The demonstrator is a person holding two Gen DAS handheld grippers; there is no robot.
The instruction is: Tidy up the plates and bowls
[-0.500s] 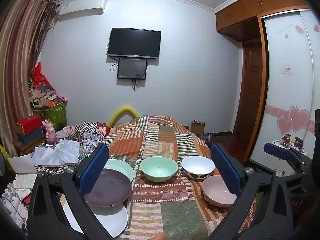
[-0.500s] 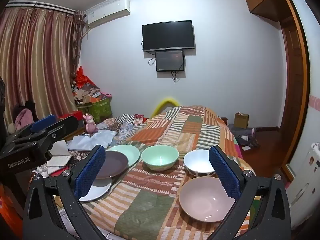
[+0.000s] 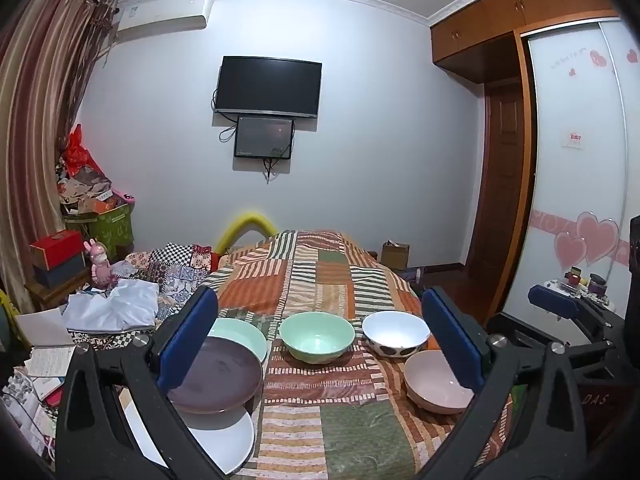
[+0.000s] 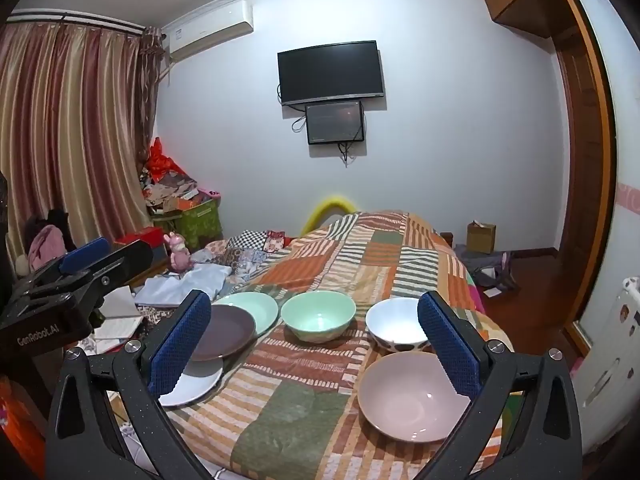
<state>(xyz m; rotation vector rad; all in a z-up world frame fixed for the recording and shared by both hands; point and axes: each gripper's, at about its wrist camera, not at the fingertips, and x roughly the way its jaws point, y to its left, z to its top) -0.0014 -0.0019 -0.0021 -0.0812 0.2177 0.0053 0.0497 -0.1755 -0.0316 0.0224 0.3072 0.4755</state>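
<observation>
Basically nothing's moved since half a second ago. Both the left gripper (image 3: 320,344) and right gripper (image 4: 314,344) hover with fingers wide apart, empty. Pink bowl (image 4: 412,396) sits at the bed's (image 4: 304,420) near right corner: rigid, slick, breakable, so pinch its rim.

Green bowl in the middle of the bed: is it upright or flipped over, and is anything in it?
Upright and empty. The green bowl sits with its opening facing up on the patchwork blanket, and both views show only its bare inner bottom.
</observation>
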